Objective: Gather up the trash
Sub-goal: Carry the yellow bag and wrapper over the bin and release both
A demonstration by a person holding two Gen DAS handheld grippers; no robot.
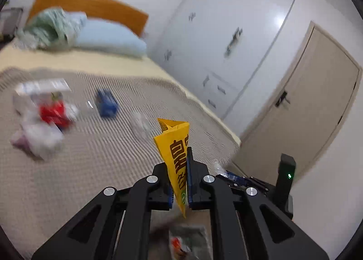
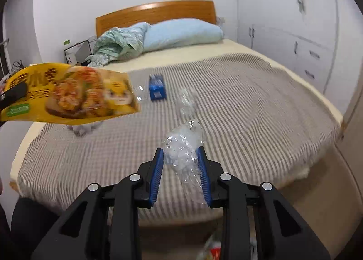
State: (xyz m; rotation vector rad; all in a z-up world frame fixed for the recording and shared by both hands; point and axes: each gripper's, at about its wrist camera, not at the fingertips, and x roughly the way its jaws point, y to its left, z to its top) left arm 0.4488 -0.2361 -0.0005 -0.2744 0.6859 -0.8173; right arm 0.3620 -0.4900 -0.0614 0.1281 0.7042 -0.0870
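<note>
My left gripper [image 1: 180, 180] is shut on a yellow snack wrapper [image 1: 175, 151], held in the air above the bed; the wrapper also shows in the right wrist view [image 2: 68, 94]. My right gripper [image 2: 181, 169] holds a crumpled clear plastic wrapper [image 2: 183, 146] between its blue pads, off the blanket. On the striped blanket [image 2: 238, 105] lie a blue box [image 2: 157, 87], another clear wrapper [image 2: 188, 103], and, in the left wrist view, a red packet [image 1: 54, 113] among white and clear packaging [image 1: 36, 137].
Below both grippers a container with trash in it [image 1: 186, 241] shows blurred at the foot of the bed. Pillow [image 2: 181, 33] and crumpled green cloth [image 2: 118, 42] lie by the wooden headboard. White wardrobe [image 1: 226, 33] and a beige door [image 1: 306, 112] stand at the right.
</note>
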